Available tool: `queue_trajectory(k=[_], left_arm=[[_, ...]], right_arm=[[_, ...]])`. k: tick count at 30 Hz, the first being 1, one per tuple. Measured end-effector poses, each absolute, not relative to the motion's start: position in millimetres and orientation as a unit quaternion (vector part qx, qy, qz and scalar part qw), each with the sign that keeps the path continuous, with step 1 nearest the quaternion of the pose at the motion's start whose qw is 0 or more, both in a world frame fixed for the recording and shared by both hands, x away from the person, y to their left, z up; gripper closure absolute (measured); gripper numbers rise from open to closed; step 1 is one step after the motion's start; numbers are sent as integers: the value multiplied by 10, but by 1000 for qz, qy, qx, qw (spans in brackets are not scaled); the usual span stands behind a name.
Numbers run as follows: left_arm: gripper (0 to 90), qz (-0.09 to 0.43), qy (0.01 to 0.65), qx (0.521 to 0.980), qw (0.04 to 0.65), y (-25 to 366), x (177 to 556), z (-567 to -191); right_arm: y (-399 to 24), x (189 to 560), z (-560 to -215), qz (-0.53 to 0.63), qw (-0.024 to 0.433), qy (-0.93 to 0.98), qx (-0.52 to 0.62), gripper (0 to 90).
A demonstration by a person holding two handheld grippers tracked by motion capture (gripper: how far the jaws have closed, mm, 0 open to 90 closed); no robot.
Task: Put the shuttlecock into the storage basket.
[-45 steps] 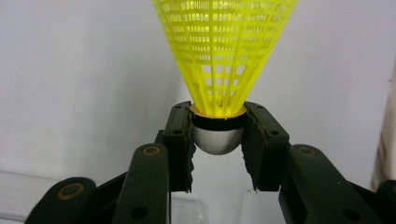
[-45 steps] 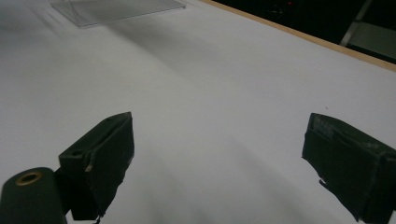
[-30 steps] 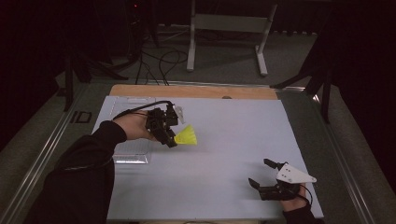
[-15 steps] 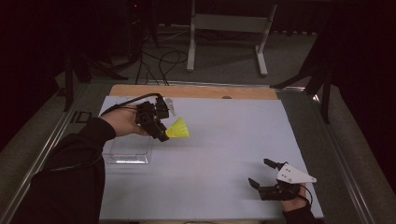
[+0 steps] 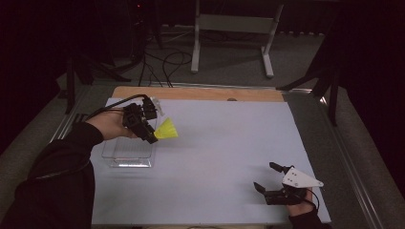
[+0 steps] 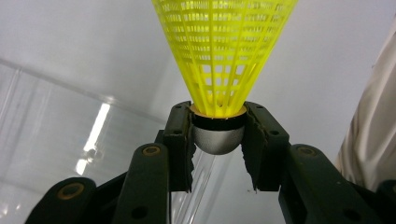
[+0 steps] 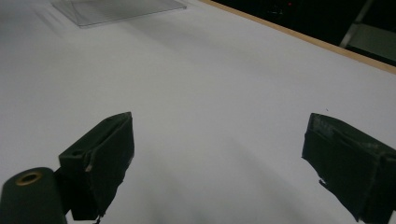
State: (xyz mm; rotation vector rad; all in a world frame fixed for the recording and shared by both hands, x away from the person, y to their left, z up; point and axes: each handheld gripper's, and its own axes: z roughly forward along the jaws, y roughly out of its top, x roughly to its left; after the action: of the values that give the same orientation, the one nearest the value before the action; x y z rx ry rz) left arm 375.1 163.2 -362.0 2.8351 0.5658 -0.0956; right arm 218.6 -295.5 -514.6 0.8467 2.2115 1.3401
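The yellow shuttlecock is pinched by its rounded grey cap between the jaws of the left gripper, held in the air at the near edge of the clear plastic box. That cap is curved and smooth, so it could squirt out or tilt, and the flared skirt may catch the box wall. The right gripper rests on the tabletop, jaws spread and holding nothing.

Left gripper, carried aloft on an outstretched, dark-sleeved forearm, jaws clamped and pointing rightward. Right gripper, low at the near right corner, jaws spread wide apart, hand beneath.
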Motion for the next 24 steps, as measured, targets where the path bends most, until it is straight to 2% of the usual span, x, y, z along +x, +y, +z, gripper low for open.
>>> queue_trajectory(k=[24], left_arm=[[656, -18, 330, 938, 104, 2597, 3712, -3763]], right_arm=[[-2946, 2189, -5148, 478, 210, 796, 305, 94]])
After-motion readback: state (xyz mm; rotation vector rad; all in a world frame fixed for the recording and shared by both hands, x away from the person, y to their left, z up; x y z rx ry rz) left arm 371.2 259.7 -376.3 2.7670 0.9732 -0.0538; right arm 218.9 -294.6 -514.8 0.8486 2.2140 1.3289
